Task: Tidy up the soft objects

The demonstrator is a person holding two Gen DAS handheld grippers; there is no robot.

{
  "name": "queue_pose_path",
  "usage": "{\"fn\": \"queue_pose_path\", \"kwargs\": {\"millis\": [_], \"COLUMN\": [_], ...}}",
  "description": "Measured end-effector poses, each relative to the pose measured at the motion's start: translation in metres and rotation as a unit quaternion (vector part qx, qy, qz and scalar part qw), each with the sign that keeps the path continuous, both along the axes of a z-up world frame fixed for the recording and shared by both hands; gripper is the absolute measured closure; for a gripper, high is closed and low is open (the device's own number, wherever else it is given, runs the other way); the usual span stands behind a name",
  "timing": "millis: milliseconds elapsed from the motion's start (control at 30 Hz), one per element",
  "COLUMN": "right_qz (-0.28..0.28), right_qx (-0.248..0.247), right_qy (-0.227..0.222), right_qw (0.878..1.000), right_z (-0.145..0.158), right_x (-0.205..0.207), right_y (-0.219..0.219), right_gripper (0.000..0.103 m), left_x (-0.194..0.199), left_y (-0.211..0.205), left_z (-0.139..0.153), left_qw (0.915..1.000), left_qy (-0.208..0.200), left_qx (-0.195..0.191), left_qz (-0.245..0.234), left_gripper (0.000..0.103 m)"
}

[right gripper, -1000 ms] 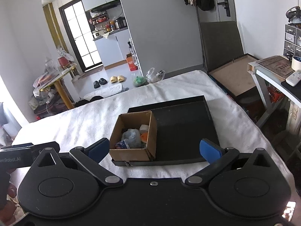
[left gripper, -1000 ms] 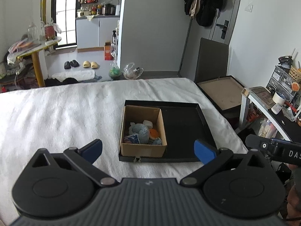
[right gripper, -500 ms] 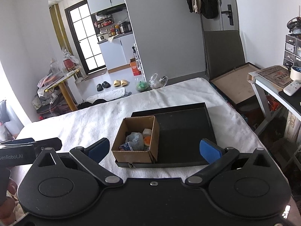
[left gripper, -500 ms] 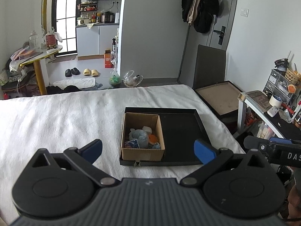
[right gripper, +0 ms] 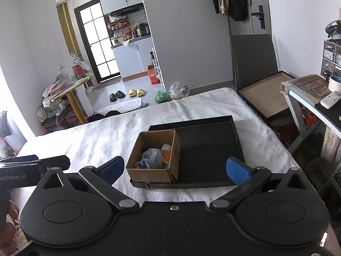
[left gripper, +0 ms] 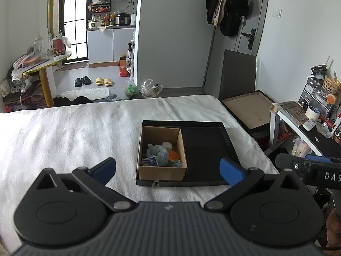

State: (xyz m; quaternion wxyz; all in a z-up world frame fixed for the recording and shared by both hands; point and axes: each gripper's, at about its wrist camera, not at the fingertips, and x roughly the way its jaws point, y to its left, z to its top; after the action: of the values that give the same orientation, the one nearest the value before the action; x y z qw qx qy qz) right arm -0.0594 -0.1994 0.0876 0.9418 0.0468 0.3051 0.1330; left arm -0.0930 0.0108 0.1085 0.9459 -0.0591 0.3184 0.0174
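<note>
The left wrist view shows the right gripper's body at its right edge; the right wrist view shows the left gripper's body at its left edge, above a hand (right gripper: 8, 209). At centre frame in both, a box (left gripper: 162, 171) of soft toys (left gripper: 158, 152) sits in the left part of a black tray (left gripper: 204, 147) on a white blanket (left gripper: 70, 136). The left gripper (left gripper: 168, 168) and right gripper (right gripper: 174, 168) both have jaws spread wide, holding and touching nothing.

The left gripper (left gripper: 168, 168) has two blue fingers (left gripper: 231, 169) on black arms, silver screws, round black discs and a ribbed grey body. The right gripper (right gripper: 174, 168) looks alike, but its body is smooth black with white letters on its side.
</note>
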Motion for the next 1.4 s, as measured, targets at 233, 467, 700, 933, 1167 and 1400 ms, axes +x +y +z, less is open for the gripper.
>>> {"fn": "queue_pose_path", "kwargs": {"millis": [233,467,700,933,1167,1400], "right_qz": [0.000,-0.001,-0.001,0.003,0.001,0.001], "right_qx": [-0.003,-0.004,-0.007,-0.001,-0.005,-0.007], "right_qy": [0.000,0.000,0.000,0.002,-0.001,0.000], "right_qw": [1.000,1.000,1.000,1.000,1.000,1.000], "right_z": [-0.0012,-0.0018,-0.0022,0.0008,0.0019,0.0006], "right_x": [-0.0004,-0.0012,-0.0011,-0.0043,-0.0051,-0.0057], "right_y": [-0.0005,-0.0006,0.0001,0.0000,0.0005,0.0012], "right_gripper": [0.000,0.000,0.000,0.000,0.000,0.000], "left_x": [0.0008,0.0001,-0.0011,-0.0019,-0.0021,-0.0020], "left_y": [-0.0007,-0.0004,0.0004,-0.0017,-0.0022,-0.0019], "left_z": [-0.0015,-0.0013,-0.0013,-0.0014,-0.0011,-0.0006], "left_qw": [1.0000,1.0000,1.0000,1.0000,1.0000,1.0000], "left_qy": [0.003,0.003,0.004,0.003,0.005,0.005], "left_qx": [-0.001,-0.001,-0.004,-0.003,-0.004,-0.004], "left_qz": [0.001,0.000,-0.002,-0.003,-0.001,-0.002], "left_gripper": [0.000,0.000,0.000,0.000,0.000,0.000]}}
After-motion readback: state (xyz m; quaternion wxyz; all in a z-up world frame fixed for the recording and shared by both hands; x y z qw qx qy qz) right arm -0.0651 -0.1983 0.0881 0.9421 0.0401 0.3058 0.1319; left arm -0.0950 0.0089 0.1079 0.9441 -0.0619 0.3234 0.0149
